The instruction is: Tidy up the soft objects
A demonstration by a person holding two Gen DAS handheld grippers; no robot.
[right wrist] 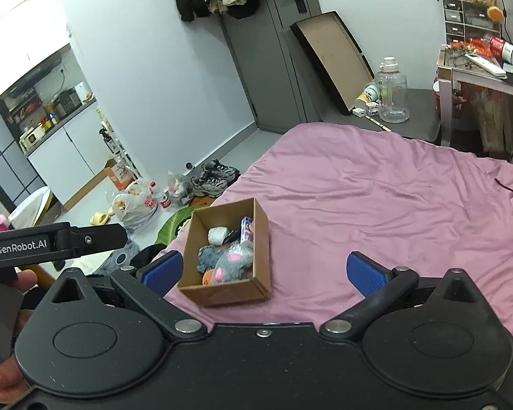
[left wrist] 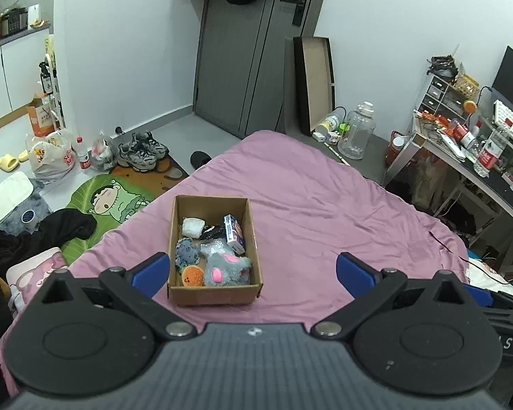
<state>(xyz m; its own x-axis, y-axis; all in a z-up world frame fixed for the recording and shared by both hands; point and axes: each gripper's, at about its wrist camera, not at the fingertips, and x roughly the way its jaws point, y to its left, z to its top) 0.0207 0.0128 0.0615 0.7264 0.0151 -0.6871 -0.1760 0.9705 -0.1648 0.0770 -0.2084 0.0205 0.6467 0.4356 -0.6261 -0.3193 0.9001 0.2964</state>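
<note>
Cardboard box (left wrist: 212, 288) of plush toys (left wrist: 226, 268) at 12 o'clock off left tongs (left wrist: 253, 273), nearer; 11 o'clock off right tongs (right wrist: 264, 273). Both tongs released, empty.

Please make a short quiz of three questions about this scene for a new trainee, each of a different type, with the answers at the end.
1. True or false: the cardboard box stands on the floor.
2. Multiple choice: the left gripper and the right gripper are A) both open and holding nothing, B) both shut on toys, C) one open, one shut.
3. Short answer: which toy lies in the near left corner of the box in the left wrist view?

Key
1. False. It stands on the pink bed sheet.
2. A.
3. The orange burger toy, beside the grey plush toy.
</note>
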